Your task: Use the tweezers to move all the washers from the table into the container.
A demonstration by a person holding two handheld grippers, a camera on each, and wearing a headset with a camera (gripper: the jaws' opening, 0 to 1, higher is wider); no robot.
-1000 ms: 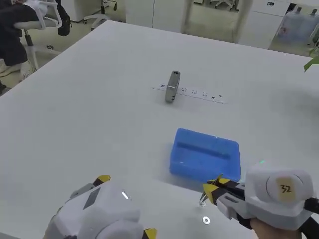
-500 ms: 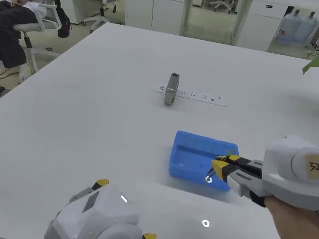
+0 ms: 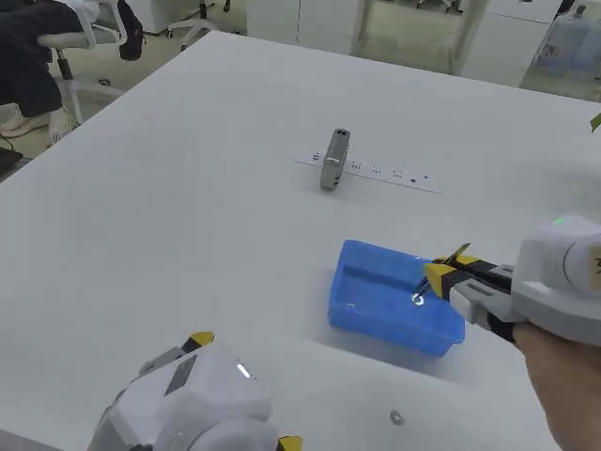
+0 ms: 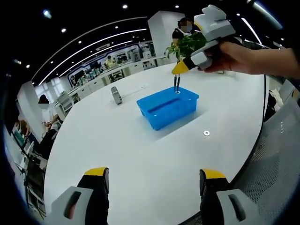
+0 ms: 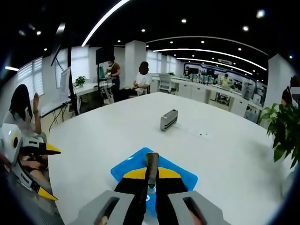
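On the white worktop (image 3: 188, 188) a blue container (image 3: 385, 329) sits near the front edge, with a small grey metal box (image 3: 333, 158) well beyond it. The left gripper (image 3: 244, 390) hovers low over the worktop, well apart from the container, its jaws spread wide with nothing between them. The right gripper (image 3: 443, 271) reaches in over the container's right side, its jaws pressed together on a pair of tweezers (image 3: 423, 289) that point down into the container. One washer (image 3: 418, 299) sits at the tweezer tips, just below the right gripper and over the container's inside; whether it touches the bottom I cannot tell. A second washer (image 3: 396, 417) lies flat on the worktop, near the container's front wall and between the two grippers.
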